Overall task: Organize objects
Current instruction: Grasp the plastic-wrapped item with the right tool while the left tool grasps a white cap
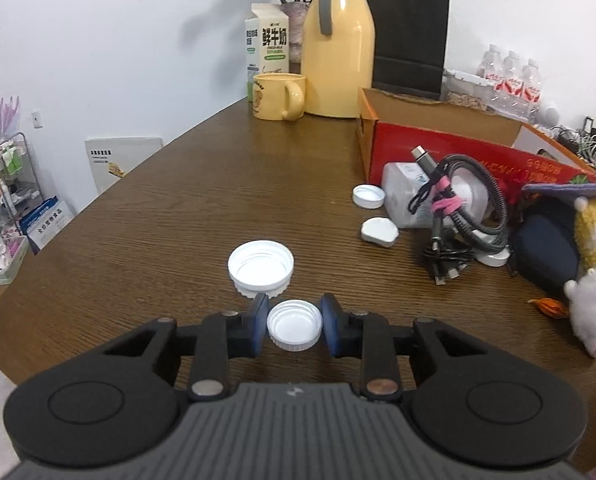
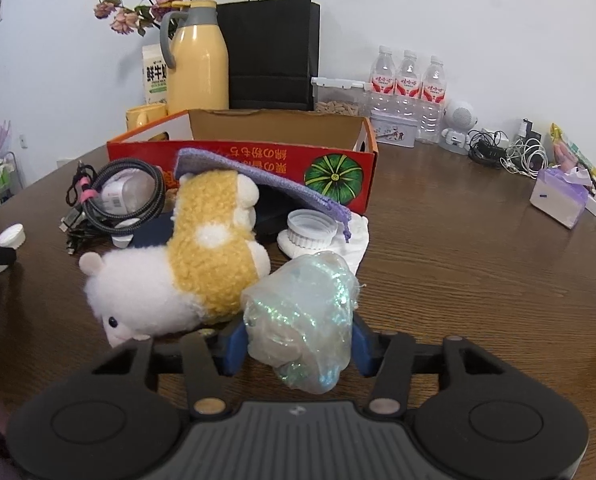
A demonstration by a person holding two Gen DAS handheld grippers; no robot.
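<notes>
Both grippers' fingers (image 1: 260, 330) closed in

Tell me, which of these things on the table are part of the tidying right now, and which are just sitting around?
In hand:
- small white cap, gripped by the left gripper
- crumpled plastic wrap, between the right gripper's pads
- red box, open, a likely place for them

Lying about:
- larger cap
- plush toy
- cables
- yellow jug
- mug
- water bottles

Each black hand-held gripper (image 1: 294, 322) has blue pads (image 1: 260, 326) and a ribbed grey body.
</notes>
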